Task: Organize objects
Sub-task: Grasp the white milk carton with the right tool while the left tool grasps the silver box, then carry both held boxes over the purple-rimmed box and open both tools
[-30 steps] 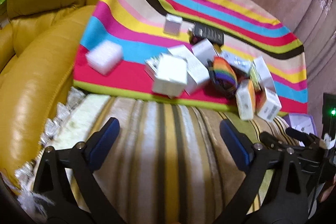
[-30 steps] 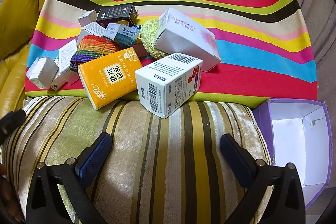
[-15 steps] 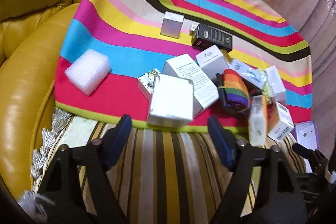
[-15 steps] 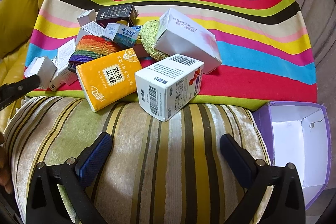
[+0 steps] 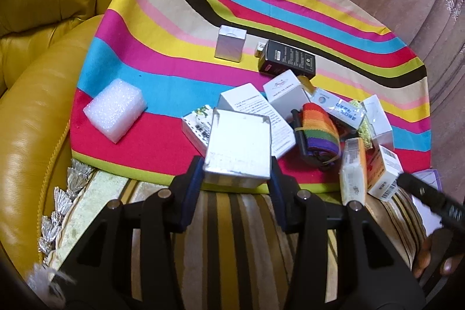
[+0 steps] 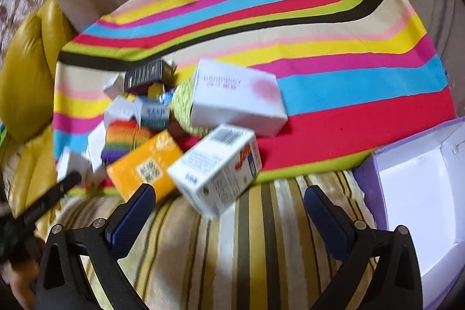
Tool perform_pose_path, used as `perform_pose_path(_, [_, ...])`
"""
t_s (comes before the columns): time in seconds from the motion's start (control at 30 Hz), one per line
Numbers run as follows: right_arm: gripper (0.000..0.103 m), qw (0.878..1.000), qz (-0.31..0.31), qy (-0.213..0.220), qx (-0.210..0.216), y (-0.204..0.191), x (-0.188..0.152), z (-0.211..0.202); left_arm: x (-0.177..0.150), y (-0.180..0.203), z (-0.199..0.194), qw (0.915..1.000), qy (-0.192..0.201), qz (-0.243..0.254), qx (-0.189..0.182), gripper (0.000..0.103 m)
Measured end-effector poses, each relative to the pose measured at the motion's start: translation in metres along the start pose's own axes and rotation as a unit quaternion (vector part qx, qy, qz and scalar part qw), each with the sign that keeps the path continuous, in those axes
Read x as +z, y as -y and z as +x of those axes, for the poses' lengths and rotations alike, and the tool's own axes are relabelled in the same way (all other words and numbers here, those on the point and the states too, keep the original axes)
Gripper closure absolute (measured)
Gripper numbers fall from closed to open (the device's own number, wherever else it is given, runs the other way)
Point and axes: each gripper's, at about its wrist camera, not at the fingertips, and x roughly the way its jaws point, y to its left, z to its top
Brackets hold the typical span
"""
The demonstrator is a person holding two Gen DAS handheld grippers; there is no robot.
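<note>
Striped velvet cushioning [image 5: 232, 222] carries a multicoloured striped cloth [image 5: 180, 83], with a yellow leather sofa arm [image 5: 32, 112] at far left.

Change noted: a second ago the left tongs [image 5: 237, 173] stood wide and short of the pile; they have since advanced and their jaws are closing on the silver rectangular cardboard box [image 5: 238, 147], whose side faces the blue pads now touch. This indicates the first pick of the sort is under way; the box has not been lifted.

Orientation: the silver box lies at the near edge of the cloth, directly between the left tongs' fingers, broad face up. Its long axis runs away from the tongs toward the pile, and its far end rests against the white printed carton [image 5: 255, 112].

Further right, the right tongs [image 6: 229, 211] stand spread and empty. Their view has rolled and blurred since half a second ago. A white barcoded carton [image 6: 218, 167] lies just ahead of them, and an open lilac box [image 6: 418, 199] sits to their right, judged the likely receptacle.
</note>
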Motion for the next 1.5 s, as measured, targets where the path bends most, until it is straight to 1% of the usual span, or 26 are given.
perform_pose_path(0.1, [0.0,1.0,0.006,0.008,-0.005,-0.006,0.011,0.005,-0.003,0.006,-0.003,1.0,0.005,0.006,0.003,0.055])
perform_pose_path(0.2, [0.0,1.0,0.003,0.01,-0.02,-0.011,0.018,0.01,-0.004,0.013,-0.008,0.9997,0.017,0.014,0.01,0.055])
perform_pose_path(0.27, [0.0,0.999,-0.004,0.004,-0.042,-0.014,0.023,0.02,-0.004,0.016,-0.01,0.9996,0.02,0.015,0.01,0.055])
perform_pose_path(0.33, [0.003,0.998,-0.014,-0.01,-0.06,-0.017,0.025,0.028,-0.005,0.017,-0.01,0.9996,0.019,0.016,0.01,0.055])
perform_pose_path(0.37, [0.012,0.997,-0.02,-0.018,-0.071,-0.018,0.026,0.033,-0.005,0.018,-0.01,0.9996,0.02,0.016,0.01,0.055])
perform_pose_path(0.4, [0.022,0.996,-0.027,-0.026,-0.081,-0.018,0.026,0.037,-0.005,0.019,-0.011,0.9996,0.021,0.016,0.01,0.055])
perform_pose_path(0.43, [0.027,0.995,-0.032,-0.033,-0.092,-0.017,0.026,0.04,-0.006,0.02,-0.011,0.9996,0.021,0.016,0.01,0.055])
perform_pose_path(0.47, [0.035,0.994,-0.033,-0.035,-0.098,-0.015,0.025,0.041,-0.006,0.022,-0.012,0.9996,0.022,0.017,0.01,0.055])
perform_pose_path(0.5, [0.041,0.994,-0.027,-0.038,-0.102,-0.011,0.024,0.041,-0.007,0.024,-0.013,0.9995,0.023,0.017,0.01,0.055])
perform_pose_path(0.53, [0.045,0.994,-0.023,-0.04,-0.103,-0.008,0.024,0.041,-0.007,0.027,-0.014,0.9995,0.023,0.02,0.01,0.055])
perform_pose_path(0.57, [0.055,0.994,-0.017,-0.041,-0.102,-0.004,0.024,0.041,-0.008,0.03,-0.014,0.9994,0.023,0.022,0.01,0.055])
perform_pose_path(0.6, [0.062,0.994,-0.01,-0.044,-0.096,0.001,0.024,0.041,-0.009,0.033,-0.014,0.9994,0.023,0.024,0.01,0.055])
perform_pose_path(0.7, [0.062,0.996,0.001,-0.041,-0.073,0.011,0.022,0.037,-0.011,0.044,-0.015,0.9991,0.024,0.034,0.01,0.055])
perform_pose_path(0.83, [0.062,0.999,0.002,-0.031,-0.041,0.016,0.019,0.027,-0.013,0.056,-0.018,0.9985,0.025,0.048,0.008,0.055])
perform_pose_path(1.0, [0.062,1.0,0.006,-0.004,-0.01,0.024,0.013,0.004,-0.015,0.074,-0.02,0.9976,0.024,0.065,0.004,0.055])
perform_pose_path(1.2, [0.062,1.0,0.018,0.021,-0.008,0.044,0.005,-0.02,-0.02,0.104,-0.023,0.995,0.026,0.096,-0.009,0.055])
perform_pose_path(1.4, [0.062,0.998,0.043,0.034,-0.012,0.071,0.0,-0.039,-0.026,0.141,-0.024,0.9895,0.023,0.138,-0.037,0.055])
perform_pose_path(1.5, [0.062,0.997,0.062,0.037,-0.018,0.09,-0.004,-0.049,-0.03,0.162,-0.022,0.9848,0.019,0.164,-0.052,0.055])
